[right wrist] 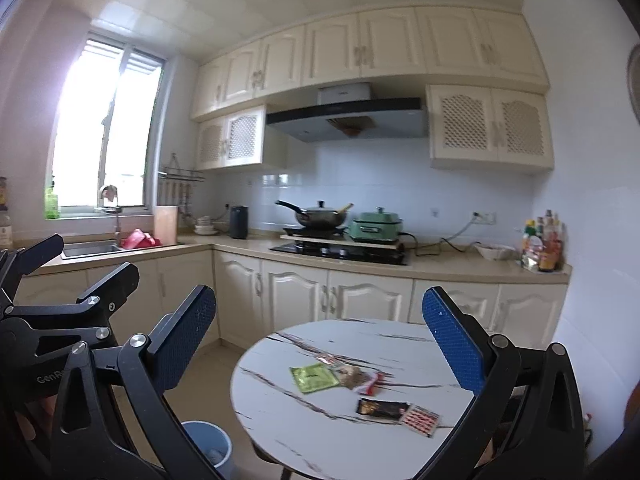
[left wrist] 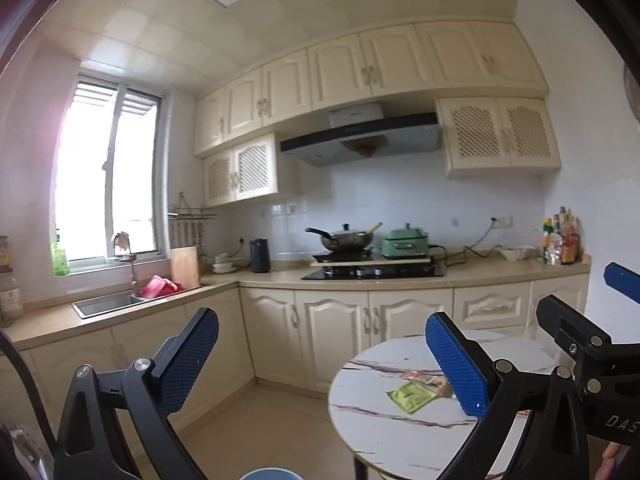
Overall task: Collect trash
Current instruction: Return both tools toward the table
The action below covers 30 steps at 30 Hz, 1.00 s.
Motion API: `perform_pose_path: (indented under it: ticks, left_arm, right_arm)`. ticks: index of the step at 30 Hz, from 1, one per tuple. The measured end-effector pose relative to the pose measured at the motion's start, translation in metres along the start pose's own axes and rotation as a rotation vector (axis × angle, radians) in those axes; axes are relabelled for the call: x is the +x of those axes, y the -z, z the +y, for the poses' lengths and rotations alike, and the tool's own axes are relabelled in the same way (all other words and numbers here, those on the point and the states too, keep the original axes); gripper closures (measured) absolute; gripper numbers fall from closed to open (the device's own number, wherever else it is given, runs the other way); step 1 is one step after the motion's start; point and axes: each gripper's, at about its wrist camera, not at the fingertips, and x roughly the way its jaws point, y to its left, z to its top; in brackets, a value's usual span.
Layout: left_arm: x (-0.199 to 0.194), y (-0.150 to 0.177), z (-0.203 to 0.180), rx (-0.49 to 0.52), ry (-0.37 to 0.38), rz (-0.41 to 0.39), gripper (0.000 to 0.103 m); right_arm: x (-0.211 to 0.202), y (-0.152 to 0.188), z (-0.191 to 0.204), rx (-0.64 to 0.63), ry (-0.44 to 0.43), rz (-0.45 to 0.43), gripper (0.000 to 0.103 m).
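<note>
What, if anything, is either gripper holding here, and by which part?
Nothing. The left gripper and right gripper are both open and empty; the wrappers, including the green foil packet, lie on the round marble-patterned table.

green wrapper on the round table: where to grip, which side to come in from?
Probably the green wrapper's free left corner, approached from the side toward the blue bin. It lies flat on the marble table, so a finger has to slide under an edge; its right edge abuts other wrappers, while the left is clear. The right gripper is open and empty.
</note>
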Motion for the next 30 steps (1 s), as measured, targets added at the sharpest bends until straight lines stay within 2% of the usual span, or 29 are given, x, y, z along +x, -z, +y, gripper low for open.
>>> perform_pose_path:
  ticks: [6, 14, 17, 21, 27, 30]
  left_arm:
    - [0.06, -0.015, -0.019, 0.039, 0.055, 0.063, 0.001]
    - [0.167, -0.023, -0.061, 0.089, 0.181, 0.261, 0.001]
    - [0.209, -0.012, -0.066, 0.109, 0.212, 0.362, 0.001]
    - [0.261, -0.003, -0.075, 0.134, 0.197, 0.466, 0.001]
    - [0.327, -0.008, -0.07, 0.144, 0.193, 0.556, 0.001]
    - [0.356, -0.011, -0.066, 0.146, 0.202, 0.572, 0.001]
  right_arm:
    - [0.019, 0.018, -0.035, 0.04, 0.055, 0.059, 0.0]
    - [0.065, 0.062, -0.08, 0.086, 0.108, 0.206, 0.0]
    - [0.09, 0.088, -0.099, 0.115, 0.117, 0.294, 0.0]
    - [0.126, 0.126, -0.114, 0.154, 0.125, 0.425, 0.0]
    - [0.185, 0.186, -0.128, 0.229, 0.112, 0.683, 0.0]
    - [0.2, 0.201, -0.129, 0.202, 0.112, 0.73, 0.0]
